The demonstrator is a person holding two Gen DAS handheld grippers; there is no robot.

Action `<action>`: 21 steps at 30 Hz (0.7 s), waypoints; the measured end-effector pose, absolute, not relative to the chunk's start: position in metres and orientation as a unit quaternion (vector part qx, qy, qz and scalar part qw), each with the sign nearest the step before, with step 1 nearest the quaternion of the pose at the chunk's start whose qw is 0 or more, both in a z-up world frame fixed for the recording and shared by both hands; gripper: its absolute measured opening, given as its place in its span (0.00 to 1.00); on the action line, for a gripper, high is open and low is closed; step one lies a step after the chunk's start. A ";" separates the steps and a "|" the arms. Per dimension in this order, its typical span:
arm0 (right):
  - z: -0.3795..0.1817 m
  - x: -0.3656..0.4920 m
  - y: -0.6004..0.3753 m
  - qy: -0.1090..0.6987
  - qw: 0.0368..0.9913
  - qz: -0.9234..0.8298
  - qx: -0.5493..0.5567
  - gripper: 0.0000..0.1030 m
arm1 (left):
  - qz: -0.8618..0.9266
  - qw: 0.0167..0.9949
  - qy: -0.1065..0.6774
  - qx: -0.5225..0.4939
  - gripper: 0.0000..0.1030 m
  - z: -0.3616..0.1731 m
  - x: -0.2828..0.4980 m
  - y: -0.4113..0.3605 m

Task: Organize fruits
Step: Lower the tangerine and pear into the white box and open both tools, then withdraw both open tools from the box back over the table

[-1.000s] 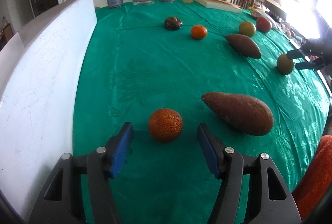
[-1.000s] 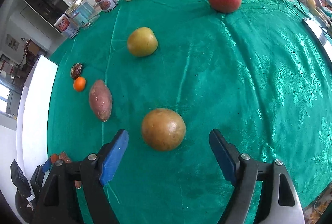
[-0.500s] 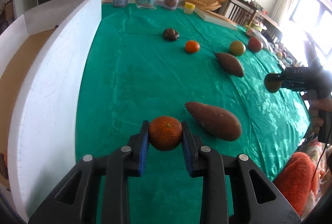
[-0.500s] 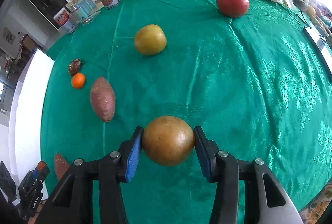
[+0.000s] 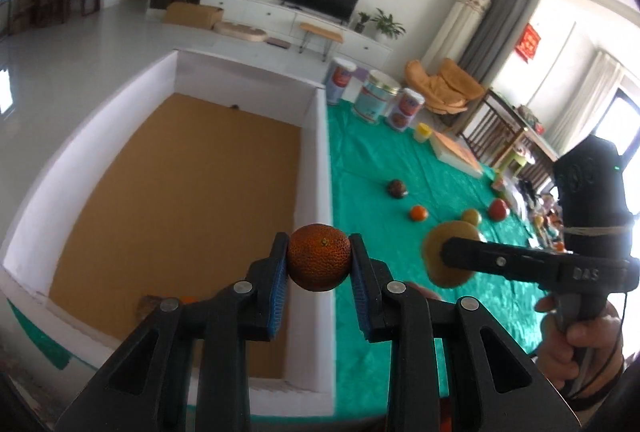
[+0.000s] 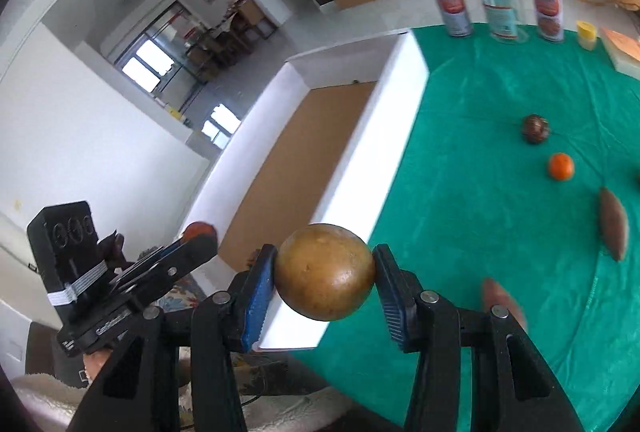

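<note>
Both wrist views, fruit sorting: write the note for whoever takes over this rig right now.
Left tool: shut on the bumpy orange fruit, held at the white box wall.
Right tool: shut on the brown round fruit, held beside the box.
Box: brown floor, a few items barely visible in its near corner.
On the green cloth: small orange, dark fruit, two sweet potatoes, and in the left view a yellow-green fruit and a red apple.
Left to do: drop both, then collect those.
</note>
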State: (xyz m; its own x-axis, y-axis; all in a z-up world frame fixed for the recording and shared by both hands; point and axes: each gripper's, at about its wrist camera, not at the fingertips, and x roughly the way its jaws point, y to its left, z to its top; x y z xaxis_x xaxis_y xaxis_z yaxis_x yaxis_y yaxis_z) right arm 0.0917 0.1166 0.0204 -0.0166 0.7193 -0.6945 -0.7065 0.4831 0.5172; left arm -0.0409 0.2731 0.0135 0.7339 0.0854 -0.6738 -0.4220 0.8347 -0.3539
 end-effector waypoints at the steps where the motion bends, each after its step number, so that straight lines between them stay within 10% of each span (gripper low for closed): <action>1: 0.019 0.082 0.135 0.497 0.697 0.517 -0.010 0.47 | 0.165 0.888 0.345 -0.257 0.28 0.004 -0.041 0.289; 11: -0.046 0.033 0.241 0.495 0.691 0.499 -0.170 0.48 | 0.261 0.821 0.424 -0.282 0.31 -0.071 -0.037 0.356; 15: -0.048 0.031 0.240 0.488 0.695 0.502 -0.160 0.53 | 0.273 0.822 0.417 -0.275 0.69 -0.071 -0.036 0.353; 21: -0.014 0.056 0.149 0.442 0.750 0.479 -0.112 0.78 | 0.271 0.859 0.373 -0.220 0.84 -0.036 -0.029 0.307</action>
